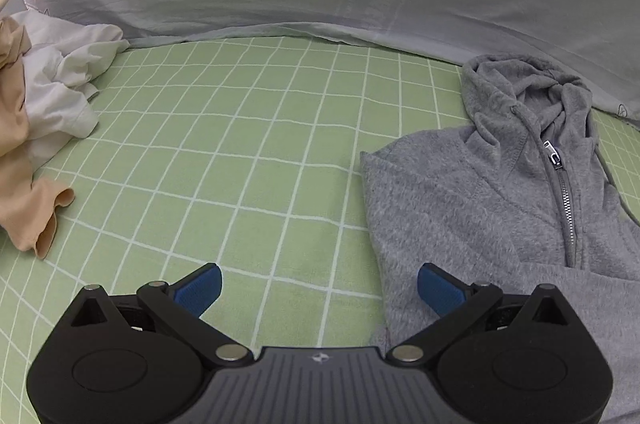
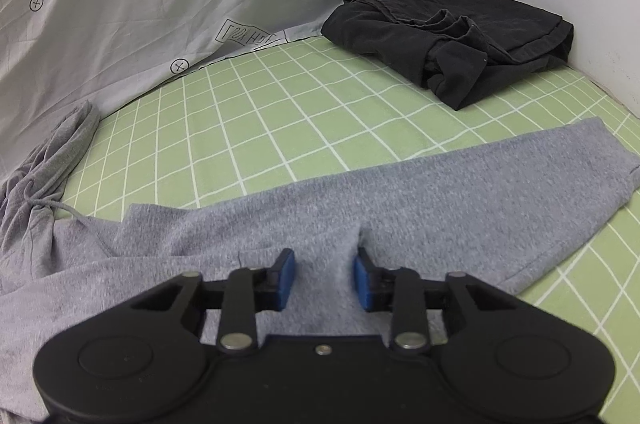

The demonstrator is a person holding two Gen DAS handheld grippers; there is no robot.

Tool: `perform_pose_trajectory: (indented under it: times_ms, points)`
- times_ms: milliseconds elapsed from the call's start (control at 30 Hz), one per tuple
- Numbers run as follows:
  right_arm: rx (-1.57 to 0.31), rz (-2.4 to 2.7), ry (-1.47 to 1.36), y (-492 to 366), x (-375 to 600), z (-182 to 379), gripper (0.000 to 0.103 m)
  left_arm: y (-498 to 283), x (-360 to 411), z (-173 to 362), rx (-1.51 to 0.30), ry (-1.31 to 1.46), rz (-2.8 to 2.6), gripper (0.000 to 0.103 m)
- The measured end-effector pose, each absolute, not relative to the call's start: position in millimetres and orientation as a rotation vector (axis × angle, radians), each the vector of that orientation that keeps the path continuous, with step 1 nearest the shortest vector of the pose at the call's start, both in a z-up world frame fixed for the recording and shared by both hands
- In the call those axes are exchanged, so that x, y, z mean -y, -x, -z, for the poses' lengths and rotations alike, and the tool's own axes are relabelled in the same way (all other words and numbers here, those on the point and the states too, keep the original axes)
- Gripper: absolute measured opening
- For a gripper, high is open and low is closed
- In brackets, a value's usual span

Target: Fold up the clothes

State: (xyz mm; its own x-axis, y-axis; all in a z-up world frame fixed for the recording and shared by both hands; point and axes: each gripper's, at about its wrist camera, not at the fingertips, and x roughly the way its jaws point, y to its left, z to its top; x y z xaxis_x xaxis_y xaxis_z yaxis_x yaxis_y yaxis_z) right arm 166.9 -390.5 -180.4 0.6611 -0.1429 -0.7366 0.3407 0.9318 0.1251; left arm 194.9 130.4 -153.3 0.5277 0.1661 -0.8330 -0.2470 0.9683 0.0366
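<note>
Both hand-held grippers spread; grey hoodie (image 1: pixel 480 208) cut off, sleeve (image 2: pixel 440 184) flat.

Even, soft indoor light, faint shadows cast under clothes, no glare seen, focus kept sharp, edges bent by fisheye, corners darkened.

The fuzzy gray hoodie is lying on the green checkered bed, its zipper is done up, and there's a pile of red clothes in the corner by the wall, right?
Almost. The pile in the corner by the wall is black, not red; the right wrist view shows it. The rest holds: the gray hoodie lies on the green checkered bed, and its zipper is done up.
</note>
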Motion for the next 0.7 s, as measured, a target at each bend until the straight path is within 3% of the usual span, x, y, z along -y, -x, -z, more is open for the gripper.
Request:
perform_pose_trajectory:
  times_ms: [33, 267, 500, 567, 633, 700]
  points:
    - [-0.795, 0.283, -0.259, -165.8, 390.7, 177.5, 0.006, -203.2, -123.3, 158.6, -0.991, 0.054, -0.258, 0.103]
    - [-0.610, 0.388, -0.292, -130.5, 398.9, 123.8, 0.005, -211.8, -123.7, 172.4, -1.007, 0.098, -0.310, 0.103]
    - [-0.801, 0.418, -0.265, -139.7, 401.0, 173.8, 0.007, -212.1, -129.9, 172.6, -1.024, 0.170, -0.304, 0.103]
    - [-0.810, 0.420, -0.242, -138.6, 395.4, 175.8, 0.018, -210.2, -128.6, 167.9, -1.026, 0.157, -0.303, 0.103]
    - [-0.815, 0.418, -0.237, -136.2, 393.0, 176.8, 0.052, -204.8, -126.4, 160.7, -1.018, 0.148, -0.289, 0.103]
    - [-0.818, 0.415, -0.243, -132.9, 392.6, 177.2, 0.056, -198.1, -123.6, 154.1, -1.024, 0.155, -0.252, 0.103]
